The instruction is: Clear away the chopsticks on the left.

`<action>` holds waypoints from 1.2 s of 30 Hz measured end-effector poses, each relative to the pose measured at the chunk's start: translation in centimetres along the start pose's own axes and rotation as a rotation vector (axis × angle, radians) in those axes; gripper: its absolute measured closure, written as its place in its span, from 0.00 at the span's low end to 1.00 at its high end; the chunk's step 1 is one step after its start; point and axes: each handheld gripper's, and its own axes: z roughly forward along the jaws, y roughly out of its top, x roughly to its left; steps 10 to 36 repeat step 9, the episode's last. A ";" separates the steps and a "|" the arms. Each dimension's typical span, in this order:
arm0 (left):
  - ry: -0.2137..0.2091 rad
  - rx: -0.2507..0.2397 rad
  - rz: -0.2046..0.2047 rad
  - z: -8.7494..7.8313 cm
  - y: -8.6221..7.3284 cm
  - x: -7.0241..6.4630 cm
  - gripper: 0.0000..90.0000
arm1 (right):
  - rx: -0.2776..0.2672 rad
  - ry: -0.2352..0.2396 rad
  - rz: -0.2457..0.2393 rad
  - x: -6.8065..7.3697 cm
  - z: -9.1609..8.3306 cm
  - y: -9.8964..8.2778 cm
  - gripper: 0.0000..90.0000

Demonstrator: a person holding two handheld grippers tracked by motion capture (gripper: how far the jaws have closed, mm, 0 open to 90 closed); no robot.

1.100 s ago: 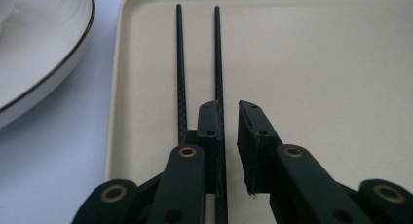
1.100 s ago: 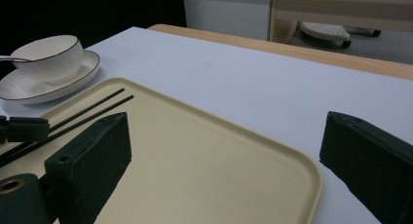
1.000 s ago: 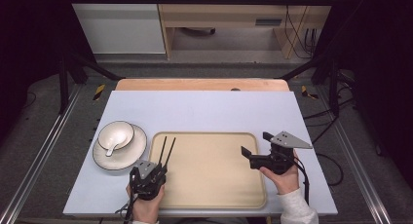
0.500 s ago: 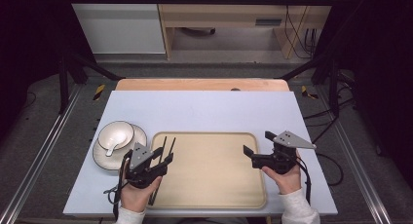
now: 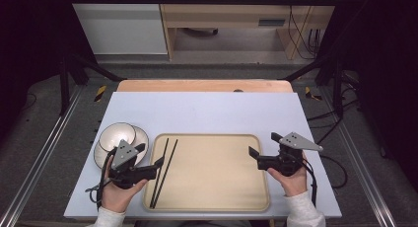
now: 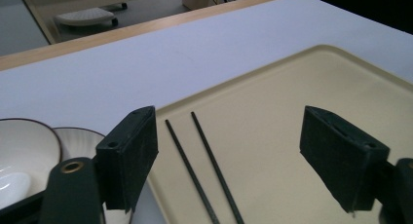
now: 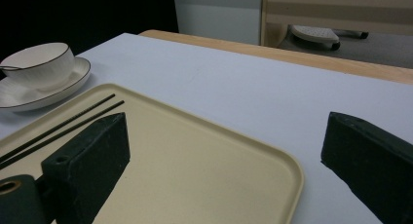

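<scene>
At the left of the white bench (image 5: 207, 108) a white bowl (image 5: 117, 136) with a dark rim sits on a white saucer (image 5: 102, 154); something pale lies inside the bowl, too small to make out; both stand just beside the left edge of the beige tray (image 5: 217, 207). The left tool (image 5: 152, 163) is held in the person's left hand (image 5: 116, 195) at the near left of the bench, hovering over the tray's left edge and overlapping the saucer in the high view; its jaws stand wide apart with nothing between them, as the left gripper view makes plain. Two black chopsticks (image 5: 165, 170) lie side by side on the left part of the tray, close together but not quite parallel, their far ends near the tray's far rim; in the left gripper view they run between the spread jaws, lower down on the tray. The rest of the tray is bare. The right tool (image 5: 263, 150) is held in the right hand (image 5: 292, 180) over the tray's right edge, pointing left; its jaws too are spread wide and grip nothing; a grey three-cornered plate (image 5: 300, 141) sits on top of it.
</scene>
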 end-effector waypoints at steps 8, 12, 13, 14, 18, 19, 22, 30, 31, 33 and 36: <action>0.012 0.010 -0.016 -0.4 -1.3 1.3 0.20 | 0.010 -0.009 0.009 -0.3 0.1 -0.2 0.04; 0.013 0.010 -0.020 -0.4 -1.4 1.4 0.20 | 0.009 -0.011 0.008 -0.3 0.1 -0.2 0.04; 0.013 0.010 -0.020 -0.4 -1.4 1.4 0.20 | 0.009 -0.011 0.008 -0.3 0.1 -0.2 0.04; 0.013 0.010 -0.020 -0.4 -1.4 1.4 0.20 | 0.009 -0.011 0.008 -0.3 0.1 -0.2 0.04; 0.013 0.010 -0.020 -0.4 -1.4 1.4 0.20 | 0.009 -0.011 0.008 -0.3 0.1 -0.2 0.04; 0.013 0.010 -0.020 -0.4 -1.4 1.4 0.20 | 0.009 -0.011 0.008 -0.3 0.1 -0.2 0.04; 0.013 0.010 -0.020 -0.4 -1.4 1.4 0.20 | 0.009 -0.011 0.008 -0.3 0.1 -0.2 0.04; 0.013 0.010 -0.020 -0.4 -1.4 1.4 0.20 | 0.009 -0.011 0.008 -0.3 0.1 -0.2 0.04; 0.013 0.010 -0.020 -0.4 -1.4 1.4 0.20 | 0.009 -0.011 0.008 -0.3 0.1 -0.2 0.04; 0.013 0.010 -0.020 -0.4 -1.4 1.4 0.20 | 0.009 -0.011 0.008 -0.3 0.1 -0.2 0.04; 0.013 0.010 -0.020 -0.4 -1.4 1.4 0.20 | 0.009 -0.011 0.008 -0.3 0.1 -0.2 0.04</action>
